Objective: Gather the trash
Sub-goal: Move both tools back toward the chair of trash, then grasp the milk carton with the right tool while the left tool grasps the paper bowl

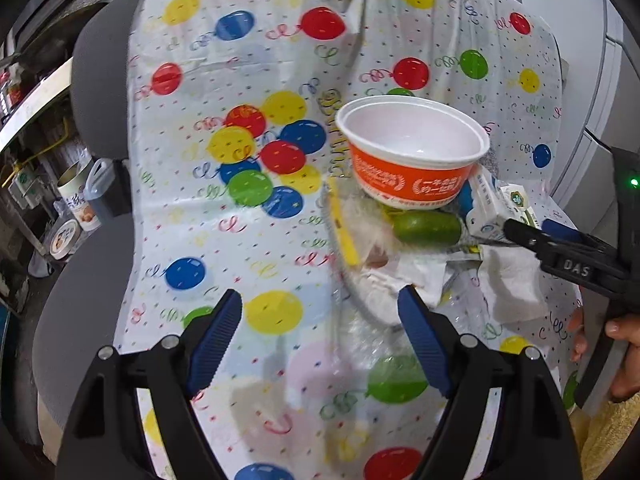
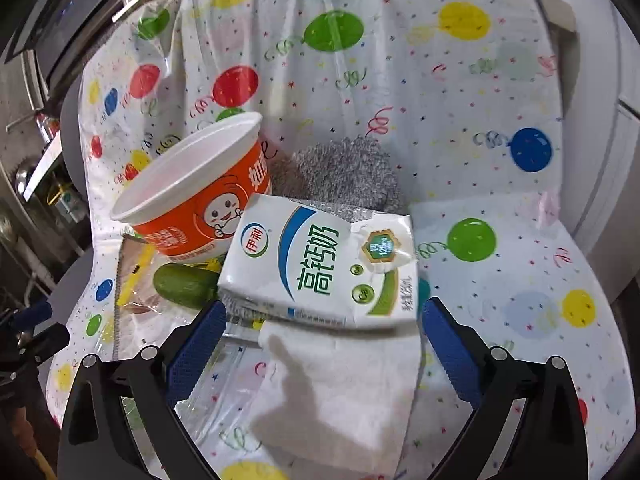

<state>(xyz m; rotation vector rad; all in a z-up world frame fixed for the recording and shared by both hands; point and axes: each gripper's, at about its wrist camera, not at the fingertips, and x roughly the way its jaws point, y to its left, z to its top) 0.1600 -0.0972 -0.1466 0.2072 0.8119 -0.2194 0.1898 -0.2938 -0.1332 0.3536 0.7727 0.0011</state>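
A balloon-print plastic cloth [image 2: 460, 92] covers a round table, with trash heaped near its right edge. The milk carton [image 2: 324, 264] lies flat on a paper napkin [image 2: 340, 384], just ahead of the right gripper [image 2: 324, 344], whose jaws are spread wide. Likely light and crushable; take it across its short sides. The orange bowl [image 2: 192, 200], cucumber [image 2: 186, 286] and grey cloth [image 2: 344, 168] crowd its far side. The left gripper [image 1: 320, 344] hangs open, holding nothing.

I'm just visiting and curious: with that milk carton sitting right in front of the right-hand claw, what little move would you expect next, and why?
Probably the right gripper eases forward and closes on the milk carton. Its jaws are open, empty and straddle the carton's near end, above a white napkin.
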